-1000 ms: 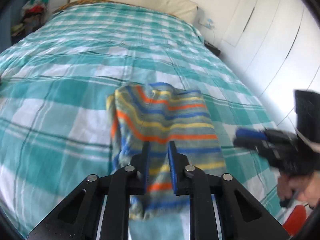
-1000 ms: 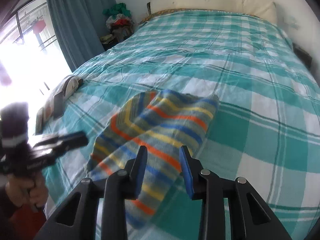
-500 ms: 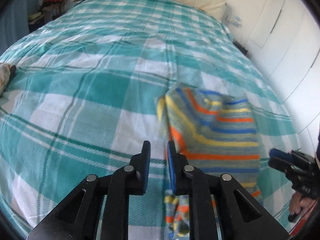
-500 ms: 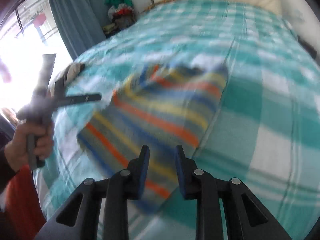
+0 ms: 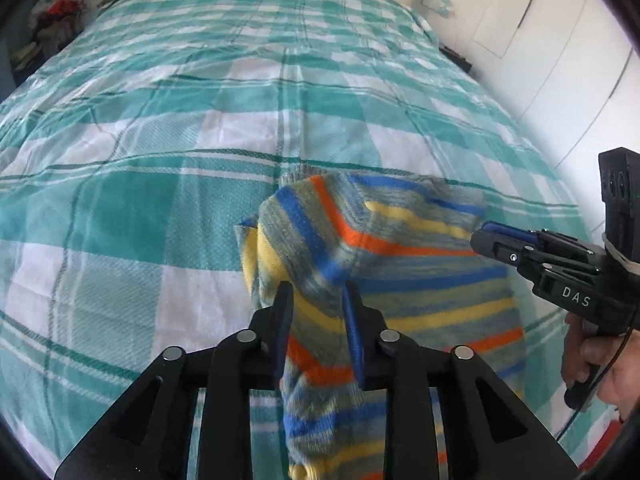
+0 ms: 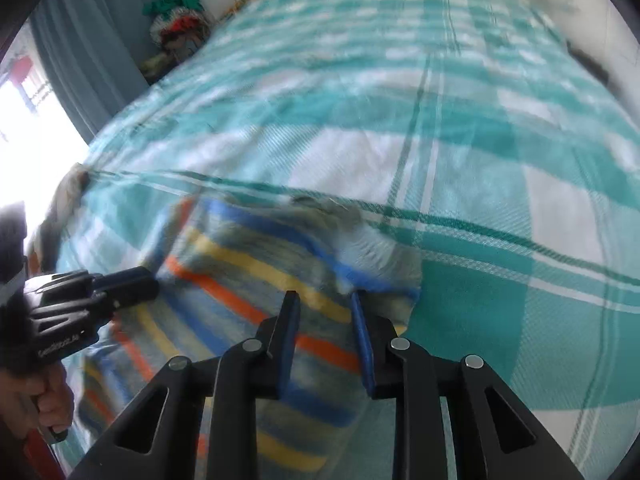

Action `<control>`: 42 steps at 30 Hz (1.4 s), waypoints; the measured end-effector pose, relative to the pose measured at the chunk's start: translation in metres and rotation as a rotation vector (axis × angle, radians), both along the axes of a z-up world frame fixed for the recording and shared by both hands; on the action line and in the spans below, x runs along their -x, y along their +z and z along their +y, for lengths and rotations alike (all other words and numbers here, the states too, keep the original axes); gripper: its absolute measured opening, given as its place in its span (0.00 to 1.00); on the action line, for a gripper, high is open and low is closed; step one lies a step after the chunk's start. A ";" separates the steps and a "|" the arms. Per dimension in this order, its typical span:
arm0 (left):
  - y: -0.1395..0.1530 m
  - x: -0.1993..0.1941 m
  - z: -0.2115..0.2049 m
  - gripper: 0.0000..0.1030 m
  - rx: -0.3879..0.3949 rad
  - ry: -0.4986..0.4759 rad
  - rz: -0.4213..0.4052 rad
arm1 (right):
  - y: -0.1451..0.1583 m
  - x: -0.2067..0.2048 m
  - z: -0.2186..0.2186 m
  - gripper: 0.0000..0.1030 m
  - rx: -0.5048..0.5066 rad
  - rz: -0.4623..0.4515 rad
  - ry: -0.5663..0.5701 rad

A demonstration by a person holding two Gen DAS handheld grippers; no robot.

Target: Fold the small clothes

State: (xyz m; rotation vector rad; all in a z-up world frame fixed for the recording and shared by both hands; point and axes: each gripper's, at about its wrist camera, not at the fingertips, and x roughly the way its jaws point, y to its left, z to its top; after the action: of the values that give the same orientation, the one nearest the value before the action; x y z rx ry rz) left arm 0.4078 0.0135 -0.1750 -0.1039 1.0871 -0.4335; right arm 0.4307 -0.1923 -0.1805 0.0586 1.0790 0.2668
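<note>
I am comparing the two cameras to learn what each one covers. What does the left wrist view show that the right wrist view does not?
Only the left wrist view shows the white wardrobe doors beside the bed, the right gripper from the side, and sharp detail.

Only the right wrist view shows the blue curtain, the bright window, and the left gripper from the side; it is blurred.

Both show the striped garment on the checked bedspread and the pile of clothes by the bed head. Each camera's own jaws stand apart over the garment.
</note>
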 end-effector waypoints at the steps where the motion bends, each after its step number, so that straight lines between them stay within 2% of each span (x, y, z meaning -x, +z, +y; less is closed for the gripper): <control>1: 0.005 0.014 0.006 0.29 0.014 -0.016 -0.010 | 0.011 0.013 0.004 0.26 -0.001 -0.023 0.020; 3: 0.007 0.043 0.012 0.30 0.011 -0.044 -0.013 | 0.029 0.046 0.014 0.26 -0.015 -0.052 0.079; 5: -0.005 0.065 0.017 0.30 -0.038 -0.047 0.009 | 0.035 0.081 0.021 0.27 -0.041 -0.061 0.121; 6: -0.018 0.074 0.019 0.31 -0.098 -0.041 0.035 | 0.027 0.101 0.025 0.28 -0.059 -0.033 0.134; 7: -0.028 0.080 0.022 0.33 -0.124 -0.045 0.062 | 0.013 0.115 0.027 0.30 -0.060 0.023 0.144; 9: -0.030 0.093 0.033 0.35 -0.116 -0.045 0.053 | -0.014 0.137 0.029 0.31 -0.014 0.115 0.149; 11: -0.017 0.095 0.039 0.42 -0.122 -0.038 0.040 | -0.006 0.154 0.019 0.32 -0.046 0.071 0.124; 12: -0.008 0.094 0.043 0.54 -0.090 -0.034 0.014 | 0.002 0.154 0.011 0.43 -0.090 0.063 0.102; 13: -0.001 0.091 0.047 0.73 -0.053 -0.028 -0.010 | 0.011 0.152 0.002 0.56 -0.134 0.042 0.067; 14: 0.006 0.085 0.051 0.81 -0.023 -0.012 -0.029 | 0.020 0.148 -0.008 0.74 -0.163 0.010 0.029; 15: 0.011 0.074 0.052 0.89 0.006 0.012 -0.048 | 0.027 0.140 -0.019 0.78 -0.191 -0.032 -0.020; 17: 0.006 0.048 0.044 0.89 0.038 0.026 -0.031 | 0.026 0.113 -0.038 0.78 -0.238 -0.018 -0.094; 19: -0.011 0.020 0.033 0.86 0.037 0.038 0.041 | 0.008 0.085 -0.054 0.76 -0.319 0.053 -0.173; 20: -0.023 0.009 0.026 0.85 0.037 0.043 0.084 | -0.004 0.074 -0.059 0.71 -0.368 0.084 -0.205; 22: -0.045 -0.002 0.012 0.72 0.066 0.030 0.186 | -0.025 0.058 -0.054 0.68 -0.465 0.139 -0.211; 23: -0.051 -0.002 0.007 0.70 0.081 0.027 0.211 | -0.041 0.049 -0.043 0.61 -0.512 0.193 -0.187; 24: -0.052 0.000 0.003 0.41 0.086 0.029 0.199 | -0.051 0.046 -0.031 0.53 -0.476 0.225 -0.173; 25: -0.051 0.000 -0.003 0.18 0.073 0.014 0.198 | -0.054 0.044 -0.019 0.29 -0.386 0.216 -0.162; 27: -0.034 0.004 -0.005 0.15 0.057 0.033 0.163 | -0.038 0.046 0.002 0.24 -0.274 0.153 -0.143; 30: 0.015 0.018 -0.002 0.15 0.066 -0.002 0.039 | 0.011 0.056 0.021 0.21 -0.250 0.011 -0.084; 33: 0.053 0.023 0.005 0.15 0.081 -0.013 -0.035 | 0.050 0.062 0.027 0.21 -0.264 -0.056 -0.060; 35: 0.069 0.023 0.008 0.16 0.088 -0.013 -0.063 | 0.065 0.064 0.024 0.21 -0.263 -0.085 -0.058; 36: 0.070 0.021 0.007 0.22 0.074 -0.010 -0.065 | 0.068 0.061 0.022 0.21 -0.266 -0.088 -0.065; 37: 0.065 0.018 0.005 0.37 0.040 -0.001 -0.056 | 0.066 0.057 0.018 0.22 -0.267 -0.071 -0.082; 38: 0.058 0.017 0.005 0.47 -0.012 0.016 -0.045 | 0.062 0.057 0.016 0.31 -0.258 -0.049 -0.099; 39: 0.050 0.022 0.007 0.62 -0.072 0.043 -0.035 | 0.055 0.056 0.011 0.41 -0.220 -0.013 -0.126; 40: 0.043 0.032 0.012 0.64 -0.129 0.069 -0.035 | 0.051 0.061 0.005 0.67 -0.166 0.008 -0.154; 41: 0.040 0.045 0.016 0.64 -0.155 0.076 -0.041 | 0.052 0.072 -0.004 0.72 -0.136 0.007 -0.167; 42: 0.038 0.059 0.020 0.67 -0.178 0.078 -0.049 | 0.055 0.087 -0.009 0.72 -0.096 0.009 -0.166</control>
State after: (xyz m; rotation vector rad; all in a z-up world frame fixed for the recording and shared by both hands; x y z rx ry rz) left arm 0.3487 0.0339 -0.1370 0.0214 1.0647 -0.2672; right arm 0.3435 -0.2012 -0.1257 0.2342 1.0631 0.1686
